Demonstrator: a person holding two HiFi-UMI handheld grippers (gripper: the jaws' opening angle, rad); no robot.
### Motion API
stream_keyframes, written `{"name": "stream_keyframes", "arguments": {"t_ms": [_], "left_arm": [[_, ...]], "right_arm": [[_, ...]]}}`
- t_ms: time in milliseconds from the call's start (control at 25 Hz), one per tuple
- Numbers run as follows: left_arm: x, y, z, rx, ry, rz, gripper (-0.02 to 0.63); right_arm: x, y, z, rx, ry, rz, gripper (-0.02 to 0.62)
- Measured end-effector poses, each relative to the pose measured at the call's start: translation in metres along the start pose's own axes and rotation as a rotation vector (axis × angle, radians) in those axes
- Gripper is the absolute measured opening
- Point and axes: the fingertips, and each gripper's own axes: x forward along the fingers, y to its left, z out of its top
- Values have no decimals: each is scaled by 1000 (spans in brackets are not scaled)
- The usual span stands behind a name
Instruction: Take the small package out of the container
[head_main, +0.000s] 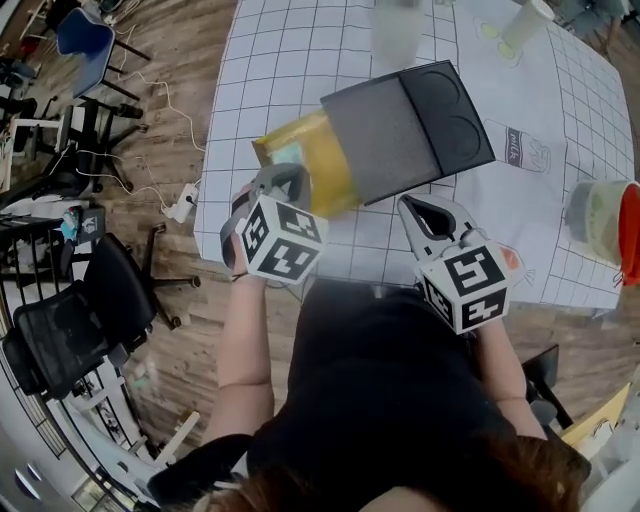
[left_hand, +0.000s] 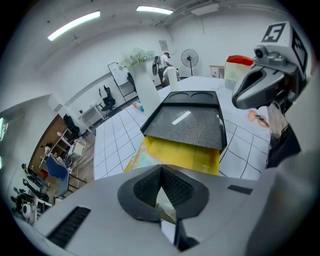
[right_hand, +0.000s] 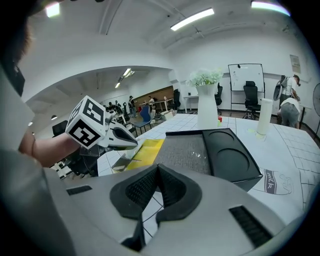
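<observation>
My left tool (left_hand: 161, 175) is clamped on the thin clear edge of the small package (head_main: 330, 180), at the end that sticks out of the container (head_main: 405, 130). The yellow package is only partly out. Its far part is hidden under the container's dark top, and its near part lies outside the container on the side towards me. The container rests on the bench (head_main: 300, 60). My right tool (right_hand: 157, 172) has its jaws together on nothing and sits near the container's near corner, apart from it. I judge the grip made and the removal about half done. What is left is to slide the package fully clear of the container.
</observation>
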Motion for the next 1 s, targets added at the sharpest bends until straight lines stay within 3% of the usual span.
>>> {"name": "stream_keyframes", "arguments": {"t_ms": [400,600,1000], "left_arm": [[-58,2,33,-183,-264,21,26],[-80,4,37,-314,-381,-1,26],[-110,3,36,-520,-535,-58,26]], "right_arm": [[-7,-3,4,-29,-10,1,14],[-8,-4,4,-35,-13,5,14],[-9,-10,8,-40,-25,2,14]]}}
